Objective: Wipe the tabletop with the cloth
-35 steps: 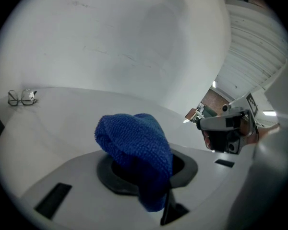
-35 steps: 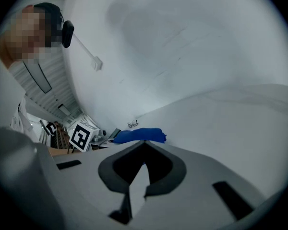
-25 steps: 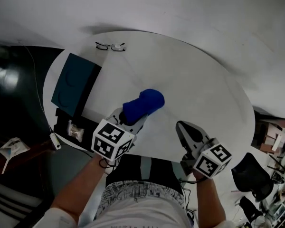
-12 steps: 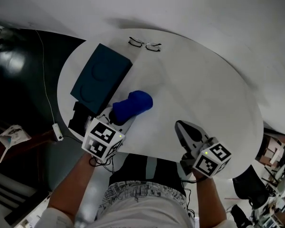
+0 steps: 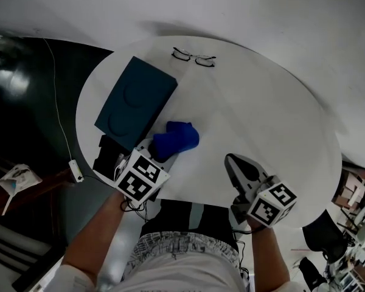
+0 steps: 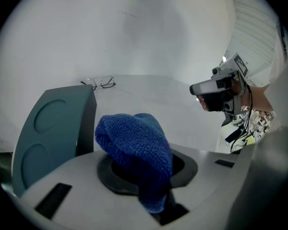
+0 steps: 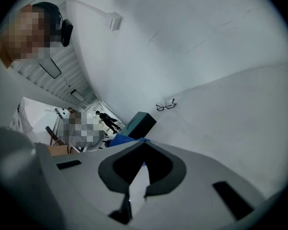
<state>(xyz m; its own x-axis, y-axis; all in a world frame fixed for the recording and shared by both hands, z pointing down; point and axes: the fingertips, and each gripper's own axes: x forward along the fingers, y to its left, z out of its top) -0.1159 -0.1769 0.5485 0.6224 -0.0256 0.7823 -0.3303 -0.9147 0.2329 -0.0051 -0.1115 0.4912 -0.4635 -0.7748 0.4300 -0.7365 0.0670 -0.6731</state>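
The left gripper (image 5: 153, 152) is clamped on a bunched blue cloth (image 5: 177, 137), which sits over the near left part of the round white table (image 5: 274, 114), just beside the corner of a dark teal box (image 5: 135, 101). The right gripper (image 5: 232, 162) hovers over the near edge with its jaws drawn almost together and nothing between them. To wipe well, the cloth likely needs to be pressed down so more than a small lump meets the surface, then drawn in long overlapping strokes across the bare middle and right side. The box and the glasses (image 5: 194, 58) at the far rim should be skirted, or moved aside with the free gripper. The cloth covers the left jaw tips, so how much fabric they hold is unclear, and no view shows whether its underside is touching the table. A dark flat thing under the box is mostly hidden, and the person's body cuts off the near rim.
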